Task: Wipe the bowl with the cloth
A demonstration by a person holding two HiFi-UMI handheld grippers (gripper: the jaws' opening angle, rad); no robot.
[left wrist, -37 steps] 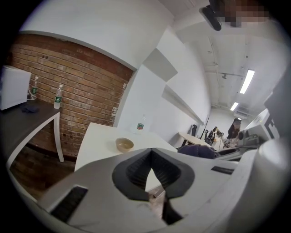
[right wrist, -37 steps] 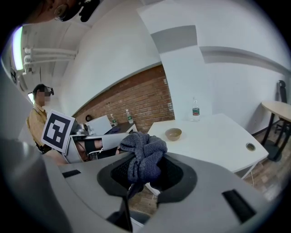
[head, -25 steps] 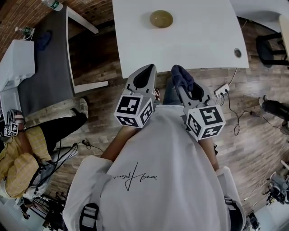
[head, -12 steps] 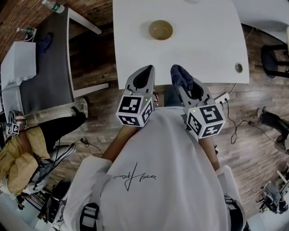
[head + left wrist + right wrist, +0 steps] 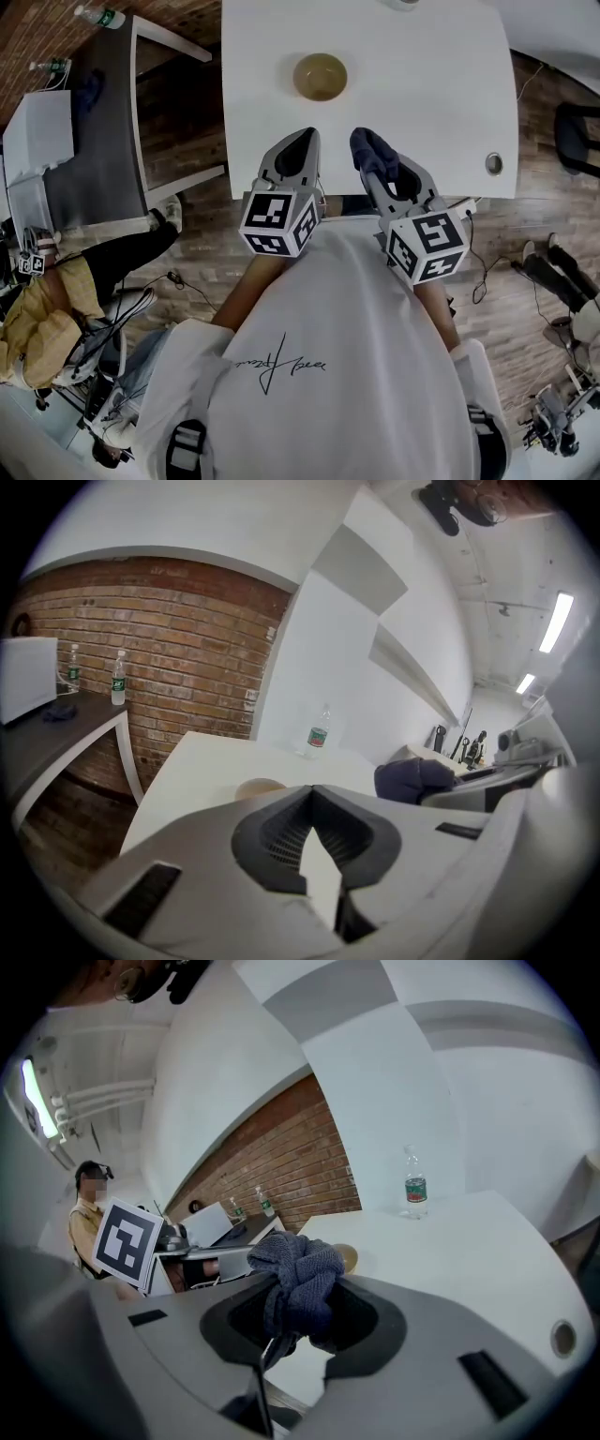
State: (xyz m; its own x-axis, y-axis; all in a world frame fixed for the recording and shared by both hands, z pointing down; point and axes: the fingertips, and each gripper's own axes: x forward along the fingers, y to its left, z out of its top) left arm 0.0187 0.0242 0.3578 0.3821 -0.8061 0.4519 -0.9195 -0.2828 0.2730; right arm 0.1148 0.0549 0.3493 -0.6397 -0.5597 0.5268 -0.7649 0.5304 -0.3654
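A tan bowl (image 5: 320, 76) stands on the white table (image 5: 422, 103), beyond both grippers; its rim peeks over the left gripper's body (image 5: 260, 787) and beside the cloth (image 5: 346, 1258). My left gripper (image 5: 302, 142) is shut with nothing in it, its tips over the table's near edge. My right gripper (image 5: 368, 145) is shut on a bunched dark blue cloth (image 5: 374, 153), which sticks up between the jaws (image 5: 298, 1285). Both grippers are short of the bowl.
A plastic bottle (image 5: 319, 733) stands at the table's far side. A cable hole (image 5: 493, 164) sits at the near right corner. A dark grey desk (image 5: 89, 141) with bottles is on the left, a seated person (image 5: 42, 314) beside it. Cables lie on the wooden floor at right.
Both grippers have moved forward toward the table, and their tips now reach over its near edge. The bowl sits nearer to them in the head view. The cloth stays in the right gripper.
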